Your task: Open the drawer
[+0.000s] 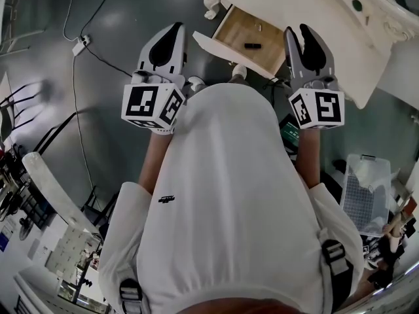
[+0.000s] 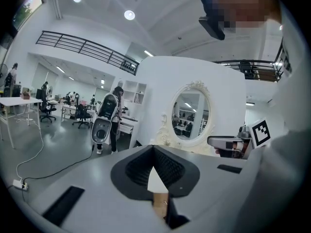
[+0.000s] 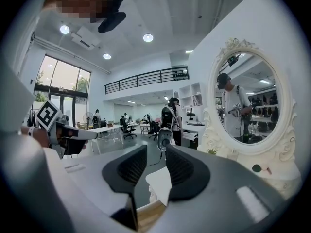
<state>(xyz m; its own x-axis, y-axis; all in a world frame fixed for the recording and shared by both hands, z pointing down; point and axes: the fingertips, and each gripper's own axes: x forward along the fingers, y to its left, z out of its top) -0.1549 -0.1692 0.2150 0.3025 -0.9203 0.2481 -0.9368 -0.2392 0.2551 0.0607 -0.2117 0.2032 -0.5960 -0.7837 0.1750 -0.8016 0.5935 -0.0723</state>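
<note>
Already drawer (image 1: 243, 39) out; left gripper (image 1: 175, 29), right gripper (image 1: 302, 33) flank its front corners.

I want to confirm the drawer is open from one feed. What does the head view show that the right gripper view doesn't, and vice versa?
Head view only: the inside of the pulled-out drawer, its wooden floor holding a small dark item, and a cable on the floor. Right gripper view only: the face of the oval mirror standing on the dressing table, and desks with people behind. Both: the right gripper, jaws apart on nothing, the left gripper and the white dressing table.
</note>
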